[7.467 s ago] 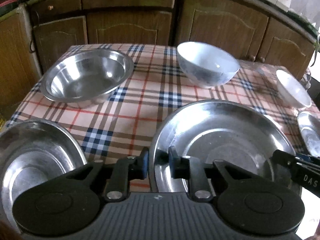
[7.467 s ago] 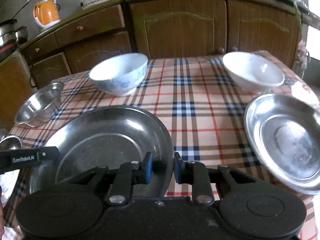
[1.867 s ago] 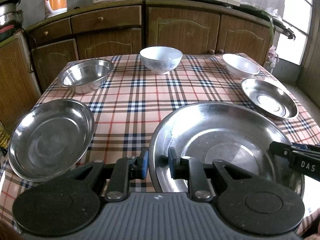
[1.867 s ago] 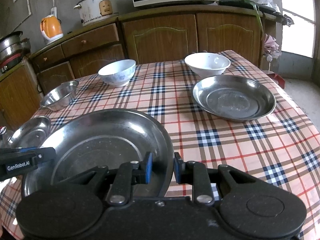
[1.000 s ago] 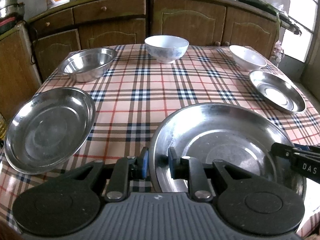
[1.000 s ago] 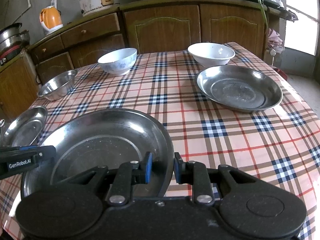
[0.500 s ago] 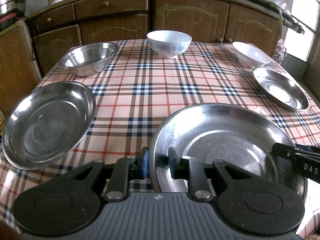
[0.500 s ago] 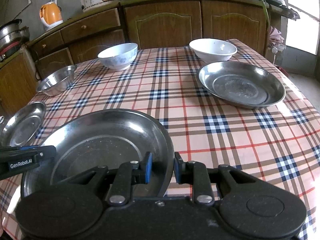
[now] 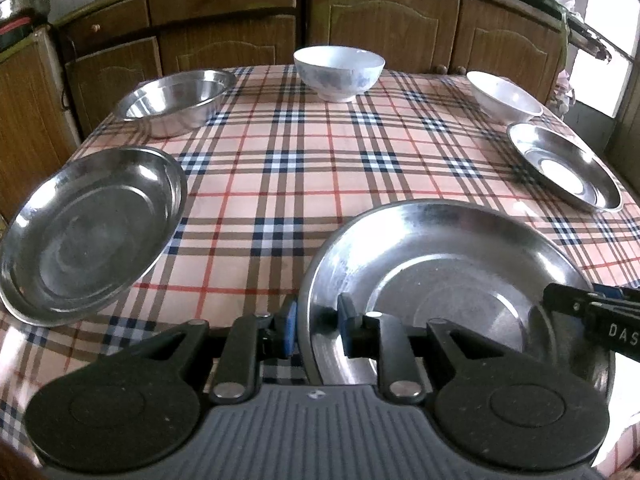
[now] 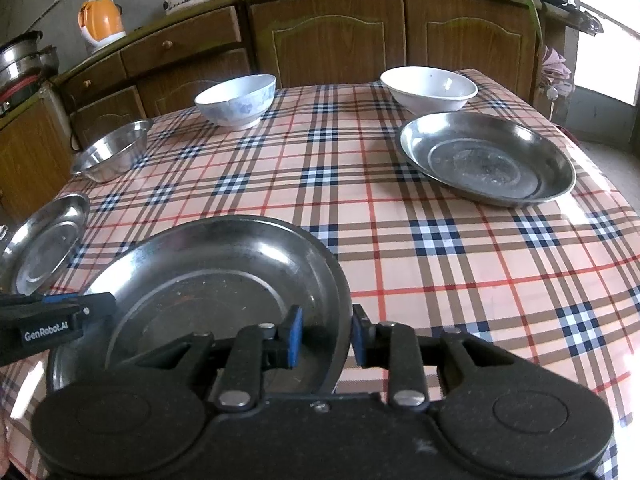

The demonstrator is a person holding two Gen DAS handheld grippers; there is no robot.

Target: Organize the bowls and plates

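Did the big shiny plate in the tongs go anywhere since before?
Yes. The big plate was first up near the blue-patterned bowl; now it sits far back from it, at the table's near edge.

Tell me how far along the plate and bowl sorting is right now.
Nothing is stacked yet. In hand: the large steel plate, clamped by the left gripper; the right gripper's jaws are opening around its other rim. Left: two smaller steel plates, the steel bowl and both white bowls.
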